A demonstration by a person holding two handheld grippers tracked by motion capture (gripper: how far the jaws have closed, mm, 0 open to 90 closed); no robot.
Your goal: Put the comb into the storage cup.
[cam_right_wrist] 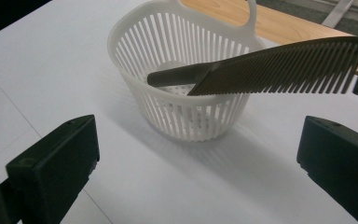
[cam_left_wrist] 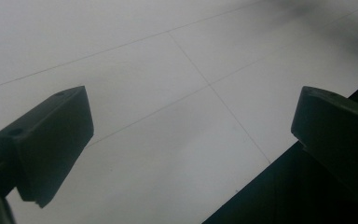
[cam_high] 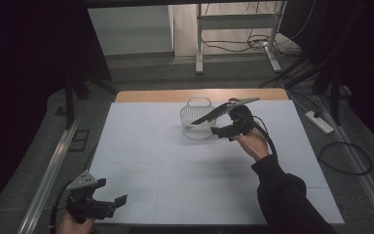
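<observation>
A white slatted basket (cam_high: 191, 127) (cam_right_wrist: 135, 46) with a loop handle stands at the far middle of the white table (cam_high: 175, 165). A dark comb (cam_high: 229, 109) (cam_right_wrist: 279, 65) leans in it, handle down inside, toothed end sticking up over the rim to the right. My right gripper (cam_high: 225, 119) (cam_right_wrist: 196, 163) is open just right of the basket, jaws apart and facing it, holding nothing; the comb's teeth hang above its far jaw. My left gripper (cam_high: 111, 191) (cam_left_wrist: 186, 135) is open and holds nothing, low over the table's near left corner.
A bare wooden strip (cam_high: 199, 95) runs along the table's far edge. The table's front edge (cam_left_wrist: 284, 186) lies right under the left gripper. Metal rails (cam_high: 53, 165) flank the table; a power strip (cam_high: 319, 122) and cables lie on the floor at right.
</observation>
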